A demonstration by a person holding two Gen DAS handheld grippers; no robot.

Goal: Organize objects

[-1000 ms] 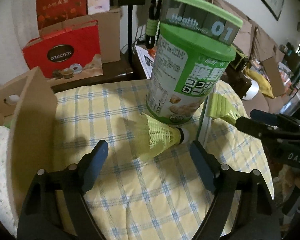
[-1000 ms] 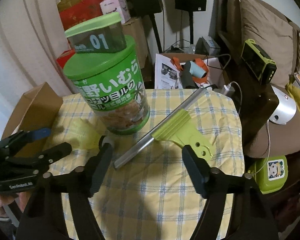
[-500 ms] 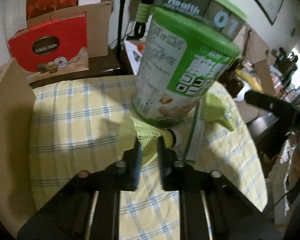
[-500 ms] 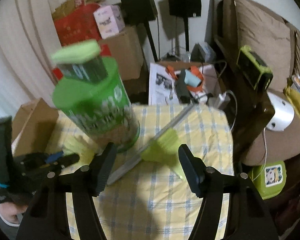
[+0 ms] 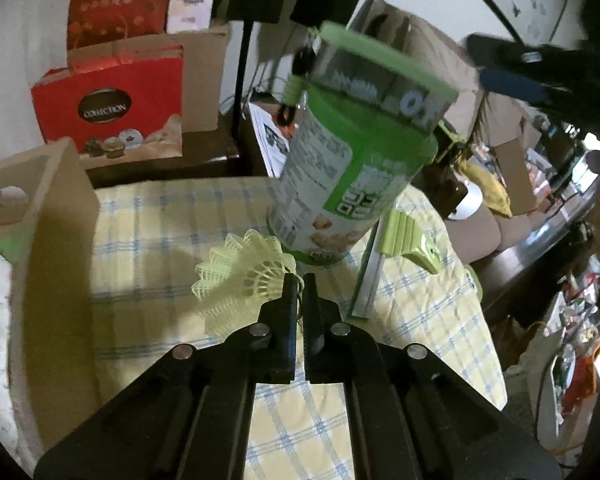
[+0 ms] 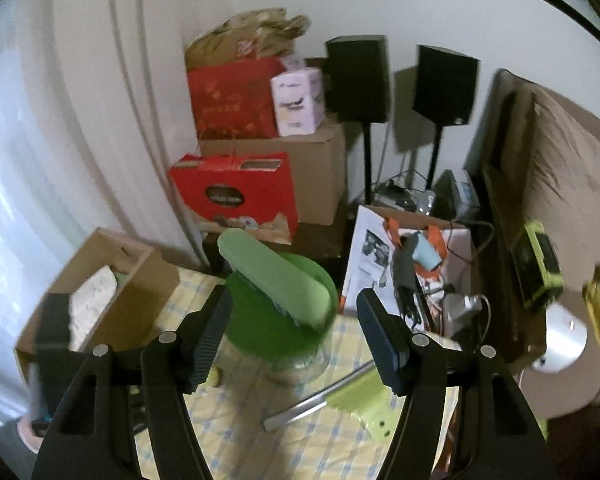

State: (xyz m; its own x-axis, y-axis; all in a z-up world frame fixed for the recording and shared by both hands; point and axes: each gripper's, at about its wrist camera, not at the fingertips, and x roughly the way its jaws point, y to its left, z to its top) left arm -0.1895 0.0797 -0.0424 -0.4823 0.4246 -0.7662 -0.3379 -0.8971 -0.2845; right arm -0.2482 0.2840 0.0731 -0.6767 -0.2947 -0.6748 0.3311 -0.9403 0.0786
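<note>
My left gripper (image 5: 299,280) is shut on the head end of a yellow-green shuttlecock (image 5: 242,272), held just above the checked tablecloth (image 5: 148,248). Right behind it stands a tall green snack can (image 5: 348,184) with a small green-lidded box (image 5: 380,68) resting on top. A green-handled squeegee (image 5: 384,256) lies to the can's right. My right gripper (image 6: 294,312) is open and hangs above the can (image 6: 276,328) and the lidded box (image 6: 276,276), touching neither. It also shows as a dark blurred shape at the upper right of the left wrist view.
An open cardboard box (image 5: 32,200) with a white cloth inside (image 6: 92,296) stands at the table's left edge. Red gift bags (image 6: 236,196) and cartons, two speakers on stands (image 6: 358,80), and a sofa (image 6: 560,184) crowd the space behind and to the right of the table.
My left gripper closed on the shuttlecock and lifted it slightly off the cloth. My right gripper rose well above the table, staying open, and now looks down on the can's top.
</note>
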